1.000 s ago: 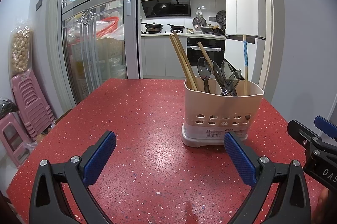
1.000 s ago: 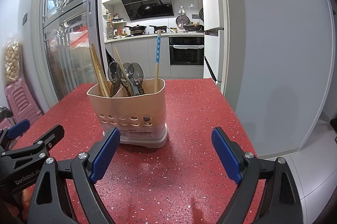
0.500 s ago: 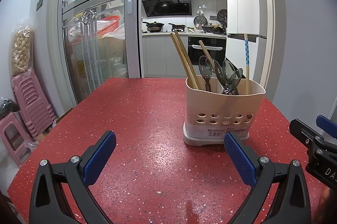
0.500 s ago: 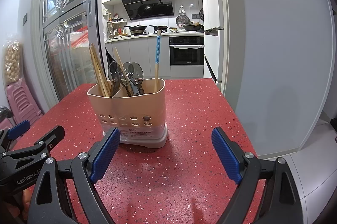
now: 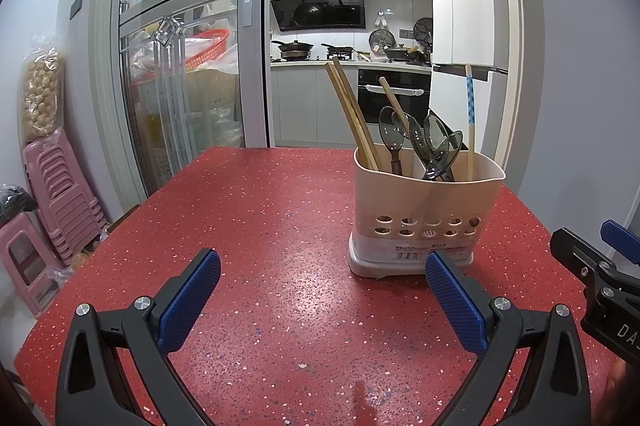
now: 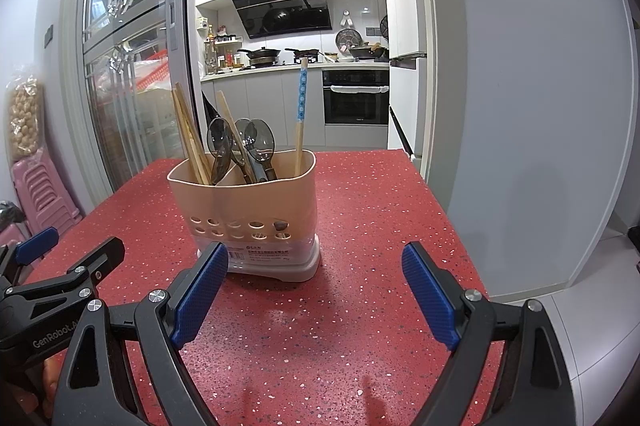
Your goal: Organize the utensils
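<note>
Two grippers hover low over the red speckled table (image 5: 256, 210), both with jaws spread wide and nothing between them. The left gripper (image 5: 320, 278) shows its blue pads (image 5: 188, 302) over bare table near the front edge; the right gripper (image 6: 316, 274) does the same, and its left pad (image 6: 200, 290) overlaps the near corner of the holder's base in that view, though whether it touches cannot be told. Each gripper appears at the edge of the other's view, so they sit side by side, near each other.

Just beyond the jaws stands the beige utensil holder (image 6: 248, 202), upright on the table, with a row of round holes low on its wall and a label on its base. A divider splits it into compartments. Plain wooden chopsticks (image 6: 188, 138) lean in the left compartment. Dark translucent spoons (image 6: 240, 146) cluster around the middle, bowls up, with one more wooden stick among them. A single chopstick with a blue patterned top (image 6: 300, 114) stands almost upright at the right end.

Farther off, stacked pink stools (image 5: 48, 194) sit on the floor at far left
</note>
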`<state>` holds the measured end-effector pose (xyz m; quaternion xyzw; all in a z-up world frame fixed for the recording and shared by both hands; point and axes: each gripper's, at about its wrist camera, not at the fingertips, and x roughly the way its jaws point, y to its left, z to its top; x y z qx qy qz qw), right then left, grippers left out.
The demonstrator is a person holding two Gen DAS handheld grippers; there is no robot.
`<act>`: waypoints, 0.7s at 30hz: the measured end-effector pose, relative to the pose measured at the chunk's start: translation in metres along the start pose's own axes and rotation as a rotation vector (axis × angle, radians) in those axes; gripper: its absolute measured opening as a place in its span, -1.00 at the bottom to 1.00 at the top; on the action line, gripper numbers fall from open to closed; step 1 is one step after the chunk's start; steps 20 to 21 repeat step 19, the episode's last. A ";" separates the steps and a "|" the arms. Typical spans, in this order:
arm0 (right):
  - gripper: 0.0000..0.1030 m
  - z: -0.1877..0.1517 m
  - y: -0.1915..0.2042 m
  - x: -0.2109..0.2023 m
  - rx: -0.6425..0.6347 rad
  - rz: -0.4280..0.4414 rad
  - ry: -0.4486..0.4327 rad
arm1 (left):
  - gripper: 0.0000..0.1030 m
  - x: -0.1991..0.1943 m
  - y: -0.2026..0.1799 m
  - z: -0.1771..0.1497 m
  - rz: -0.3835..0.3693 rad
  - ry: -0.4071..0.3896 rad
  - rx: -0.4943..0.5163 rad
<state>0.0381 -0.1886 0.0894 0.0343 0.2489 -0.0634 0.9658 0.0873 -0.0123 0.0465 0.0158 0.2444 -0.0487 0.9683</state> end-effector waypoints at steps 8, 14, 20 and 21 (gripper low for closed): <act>0.76 0.000 0.001 -0.001 -0.001 0.003 0.001 | 1.00 -0.002 0.003 0.001 -0.017 -0.005 -0.013; 0.76 0.000 0.001 -0.001 -0.002 0.004 0.001 | 1.00 -0.001 0.003 0.001 -0.013 -0.004 -0.011; 0.76 0.000 0.000 -0.001 -0.002 0.003 0.000 | 1.00 -0.001 0.002 0.001 -0.011 -0.003 -0.013; 0.76 0.000 0.000 -0.001 -0.002 0.003 0.000 | 1.00 -0.001 0.002 0.001 -0.011 -0.003 -0.013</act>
